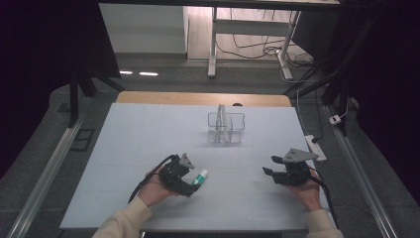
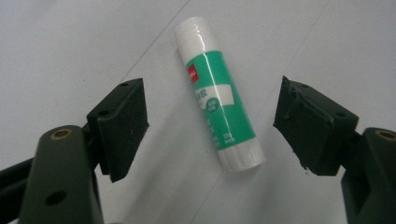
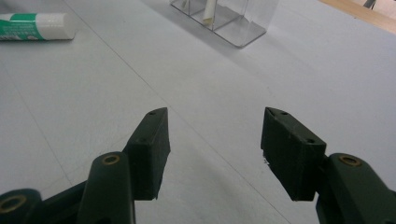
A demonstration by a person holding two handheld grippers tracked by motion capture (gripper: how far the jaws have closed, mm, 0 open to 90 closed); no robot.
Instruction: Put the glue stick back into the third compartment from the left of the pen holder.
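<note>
Left tool [image 2: 210,126] poised over the glue stick [image 2: 218,93], jaws spread wide, one to each side of the tube, neither pad touching it. Released, nothing grasped. In the left gripper view, glue stick lying flat on the tabletop [image 2: 70,42], running from upper centre down to lower right of centre, white cap end toward the top of the frame, green label along the body, white base toward the bottom. In the high view, same left tool [image 1: 193,184] at lower left of centre, held in the left hand [image 1: 157,191], with the glue stick [image 1: 200,177] just at its tip, slanting up toward the right.

Right tool [image 3: 215,149] also released, jaws apart with bare tabletop [image 3: 280,70] between them. In the high view, right tool [image 1: 270,165] at lower right, held in the right hand [image 1: 309,191], grey three-cornered plate on top, jaws pointing toward the left of the frame, well apart from the glue stick. In the right gripper view, glue stick [image 3: 35,26] at the upper left corner of the frame, lying flat.

Farther out, clear plastic organizer [image 1: 226,127] standing near the centre of the high view, toward the far edge of the tabletop [image 1: 148,129], divided into compartments, with a pale flat piece standing upright in it; seen again at top centre of the right gripper view [image 3: 233,21].
</note>
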